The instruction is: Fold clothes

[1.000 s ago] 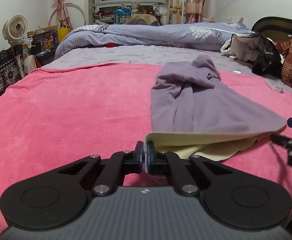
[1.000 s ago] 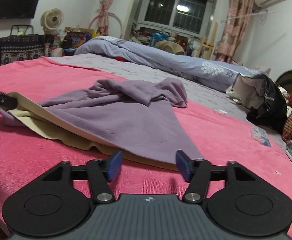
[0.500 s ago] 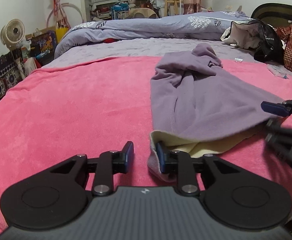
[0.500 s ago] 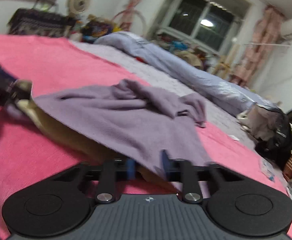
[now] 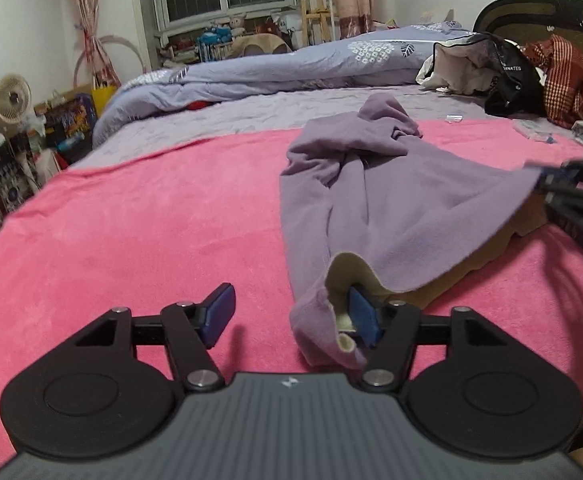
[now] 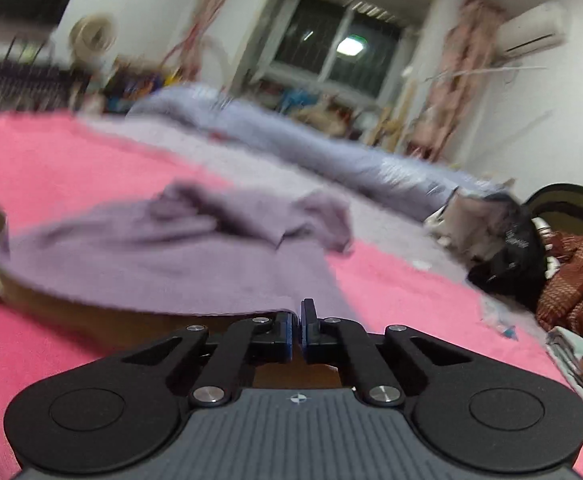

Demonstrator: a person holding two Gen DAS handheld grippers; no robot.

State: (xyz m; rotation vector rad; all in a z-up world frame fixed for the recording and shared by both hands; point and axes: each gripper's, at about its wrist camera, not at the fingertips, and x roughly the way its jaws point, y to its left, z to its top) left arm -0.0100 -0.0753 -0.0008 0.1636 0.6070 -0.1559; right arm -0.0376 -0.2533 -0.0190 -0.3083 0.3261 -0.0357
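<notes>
Left wrist view: left gripper now spread wide, having let go of the near hem corner pinched a second ago; purple top spread over the pink blanket, reaching from 6 toward 1 o'clock, cream lining showing.

Right wrist view, blurred: right gripper now pinched narrow on the hem of the purple top at 6 o'clock, wide a second ago. Grip handed over; probably a lift for folding.

A pink blanket is covering the bed. A rolled lavender duvet is lying behind it, and a fan is standing at the left.
</notes>
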